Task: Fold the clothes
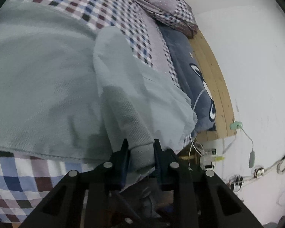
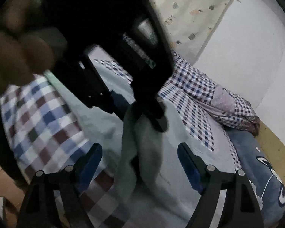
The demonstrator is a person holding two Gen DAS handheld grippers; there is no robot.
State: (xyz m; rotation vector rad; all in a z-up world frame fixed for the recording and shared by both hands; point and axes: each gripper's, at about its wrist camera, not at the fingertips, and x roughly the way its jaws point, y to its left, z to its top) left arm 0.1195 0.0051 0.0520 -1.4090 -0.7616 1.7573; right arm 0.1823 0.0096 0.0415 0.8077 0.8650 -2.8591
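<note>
Grey-green garment [image 1: 38,87] lies spread on checked bed cover [image 1: 19,180], 1 sleeve [image 1: 123,114] raised off it. Left gripper [image 1: 140,146] clamped on sleeve cuff; right gripper [image 2: 139,152] wide apart, empty, just beside the hanging sleeve. Step, by judgement: sleeve fold-in. Next calls for carrying cuff across body w/o dragging body; stage overall unclear.

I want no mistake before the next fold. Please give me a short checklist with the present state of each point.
1. Left gripper shut on the grey sleeve cuff: ok.
2. Right gripper open: ok.
3. Sleeve hangs between the right fingers, not yet pinched: ok.
4. Grey garment body flat on the checked bedsheet: cannot tell, partly hidden.
5. Pile of checked bedding lies apart from the garment: ok.
</note>
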